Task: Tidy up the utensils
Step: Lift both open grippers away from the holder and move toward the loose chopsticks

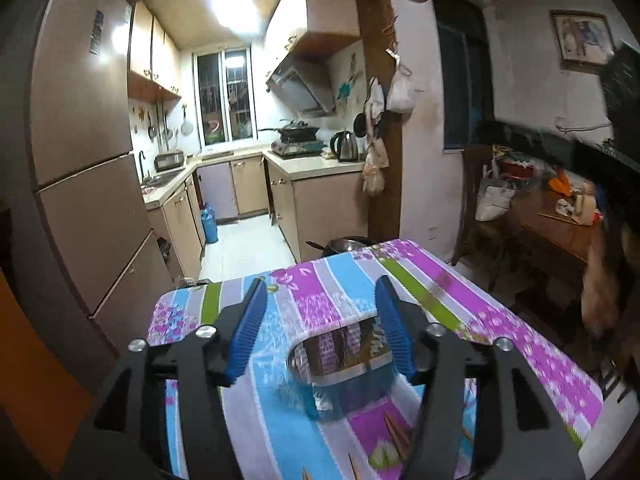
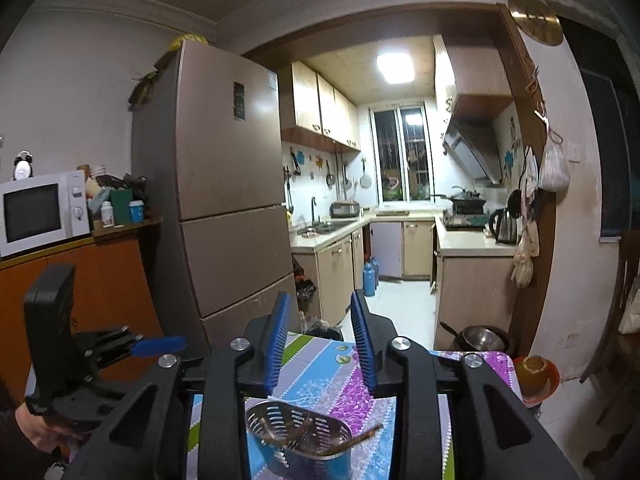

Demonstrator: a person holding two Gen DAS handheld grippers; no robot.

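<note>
A shiny steel utensil holder [image 1: 344, 364] stands on the striped floral tablecloth [image 1: 304, 292]. My left gripper [image 1: 320, 284] is open above it; its right blue pad overlaps the holder's rim in the picture and the left pad is well apart from it. Loose brown chopsticks [image 1: 396, 436] lie on the cloth near the bottom edge. In the right wrist view the perforated holder [image 2: 298, 436] has chopsticks [image 2: 360, 434] in it, one leaning out to the right. My right gripper [image 2: 320, 298] is open above it with nothing between its tips. The left gripper [image 2: 160, 346] shows at the left, held by a hand [image 2: 36, 428].
A black pan with a metal bowl [image 2: 482, 338] sits just past the table's far edge. An orange bowl [image 2: 534, 372] is beyond the table's right corner. A tall fridge [image 2: 224, 184] and a microwave [image 2: 40, 212] stand to the left. A cluttered wooden side table [image 1: 560, 232] is on the right.
</note>
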